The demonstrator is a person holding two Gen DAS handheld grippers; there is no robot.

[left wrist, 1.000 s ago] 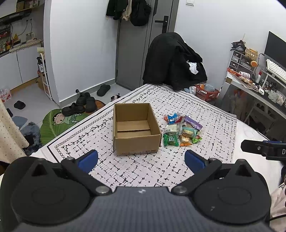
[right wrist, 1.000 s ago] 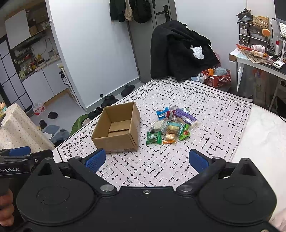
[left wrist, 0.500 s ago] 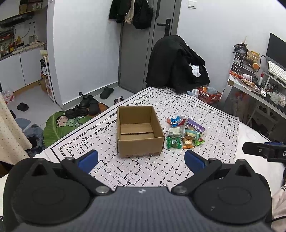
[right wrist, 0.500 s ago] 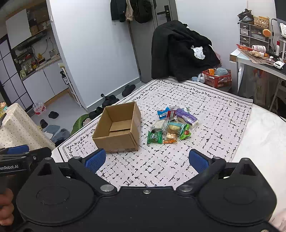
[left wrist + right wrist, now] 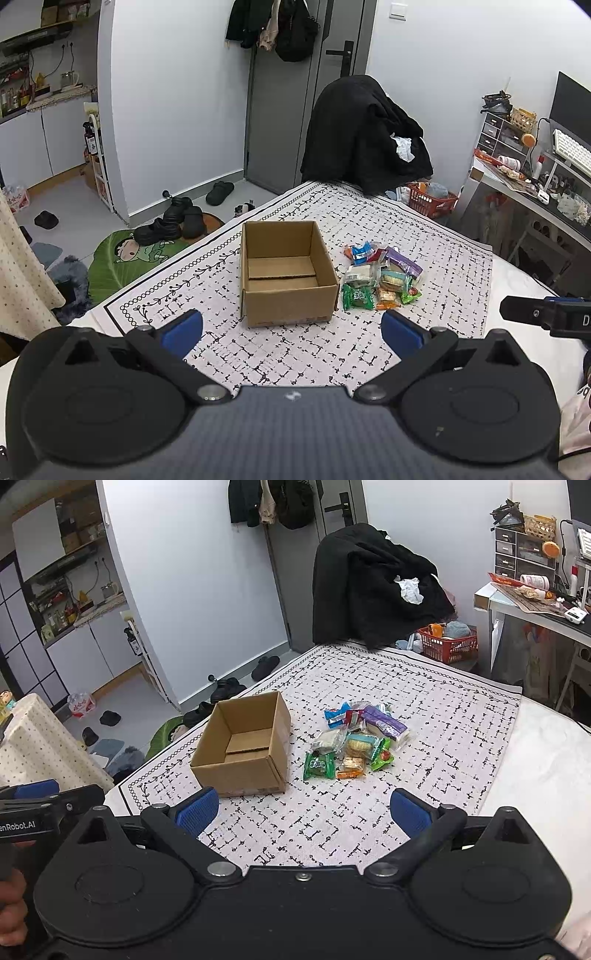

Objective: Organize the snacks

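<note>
The left gripper [image 5: 291, 328] hangs with jaws spread wide and nothing between them, well short of the goods. At its twelve o'clock sits the open brown cardboard box [image 5: 286, 273], which looks bare inside, though its near wall hides part of the floor. Just beside the box, at one o'clock, lies the loose pile of bright foil snack packets [image 5: 380, 277], resting on the white black-patterned cloth [image 5: 295, 354]. The right gripper [image 5: 303, 810] is likewise released and holding nothing, the pile at its twelve o'clock.

The step in hand is probably the first pick. The green packet [image 5: 318, 765] at the pile's near edge lies flattest and freest; pinching its crimped end should avoid dragging neighbours.

The box mouth is unobstructed from above. Bare cloth runs between grippers and goods; the cloth's border falls away at nine o'clock.
</note>
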